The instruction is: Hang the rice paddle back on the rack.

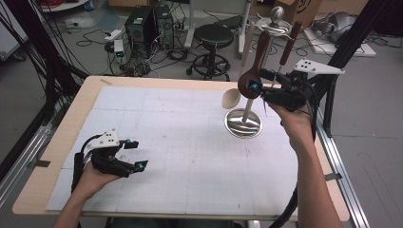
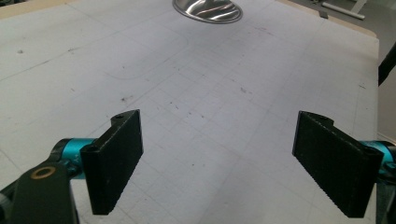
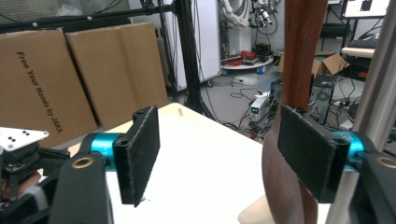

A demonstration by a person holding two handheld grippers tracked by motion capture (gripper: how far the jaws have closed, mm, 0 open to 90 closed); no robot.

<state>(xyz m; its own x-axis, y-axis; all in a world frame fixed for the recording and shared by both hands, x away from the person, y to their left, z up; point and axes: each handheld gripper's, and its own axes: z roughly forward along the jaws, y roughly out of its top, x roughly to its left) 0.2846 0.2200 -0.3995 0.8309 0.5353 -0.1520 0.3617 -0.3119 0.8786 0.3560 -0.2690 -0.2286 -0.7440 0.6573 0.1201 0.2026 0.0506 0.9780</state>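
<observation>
A cluttered lab floor with computer towers (image 1: pixel 147 23), loose cables and a black stool (image 1: pixel 213 35) lies behind a pale wooden table (image 1: pixel 62 137) covered by a white gridded mat (image 1: pixel 190 156). At the left of the high view the person's left hand (image 1: pixel 90 180) rests low near the mat's front edge and holds the left gripper (image 1: pixel 135 154), which points across the mat toward the right; its jaws are spread wide with nothing but bare mat between them, as the left gripper view confirms with the left gripper (image 2: pixel 217 158) hanging just over the grid lines. Farther right, past the middle of the mat, a metal utensil stand (image 1: pixel 243 122) sits on its round polished base, its shiny post rising to a knob at the top, where dark brown wooden utensils hang. A light wooden spoon bowl (image 1: pixel 231 98) shows just left of the post. The dark wooden spoon (image 1: pixel 254 71) hangs from the stand with its round bowl low, and the right gripper (image 1: pixel 259 88), held up in the right hand (image 1: pixel 297 123), sits right at it. In the right gripper view the right gripper (image 3: pixel 217 154) has its jaws parted, with the spoon's brown handle (image 3: pixel 301 51) at the inner face of the right-side pad and the other pad well clear of it, so nothing is pinched.
</observation>
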